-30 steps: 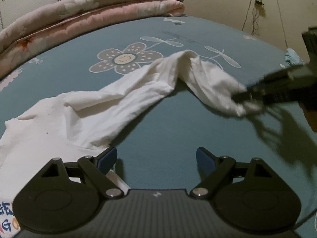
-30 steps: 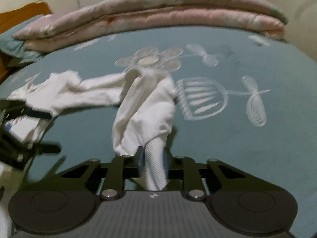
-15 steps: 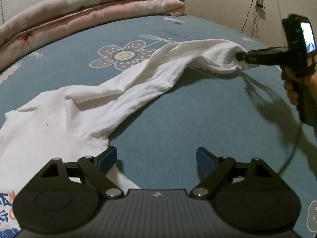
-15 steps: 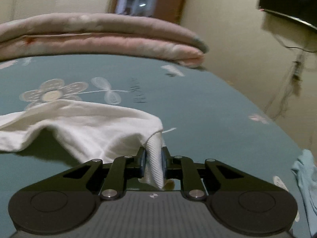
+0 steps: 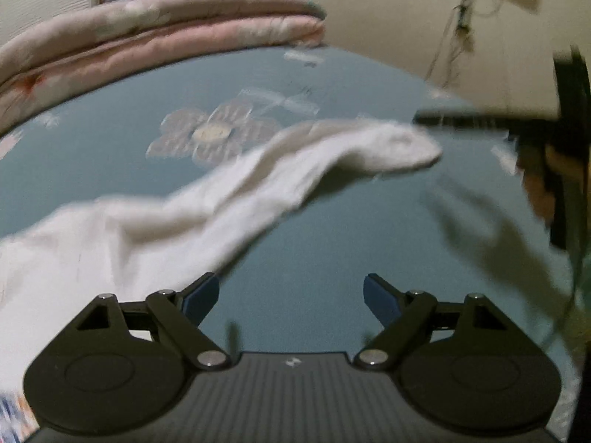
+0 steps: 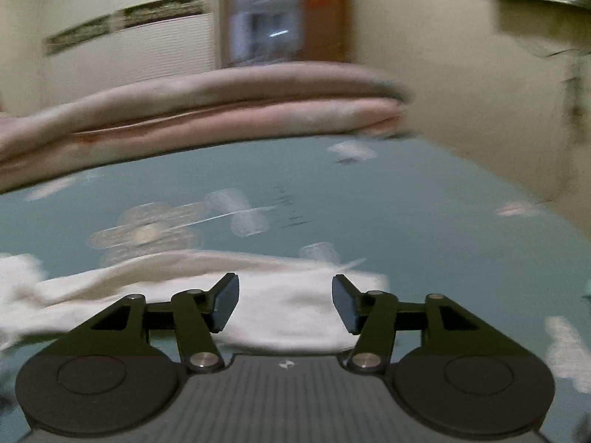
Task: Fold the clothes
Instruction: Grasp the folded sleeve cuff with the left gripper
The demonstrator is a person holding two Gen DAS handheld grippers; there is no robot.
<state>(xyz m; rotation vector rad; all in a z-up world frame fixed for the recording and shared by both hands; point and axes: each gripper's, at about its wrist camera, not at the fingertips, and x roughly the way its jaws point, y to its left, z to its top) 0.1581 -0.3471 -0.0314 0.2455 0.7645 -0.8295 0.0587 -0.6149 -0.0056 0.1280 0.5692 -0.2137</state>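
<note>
White garment stretched across the teal bedsheet, both grippers empty.

The white garment [image 5: 229,199] lay from the lower left of the left wrist view to its sleeve end at centre right, over the bedsheet [image 5: 332,229]. The right gripper [image 6: 284,302] had just been opening, its jaws apart with the sleeve behind and below them, unpinched. The left gripper [image 5: 291,299] stood wide over bare sheet. Folded quilts [image 6: 207,107] bounded the far edge.

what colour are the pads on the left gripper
Blue, on black arms; the left gripper pads show best in the left wrist view.
</note>
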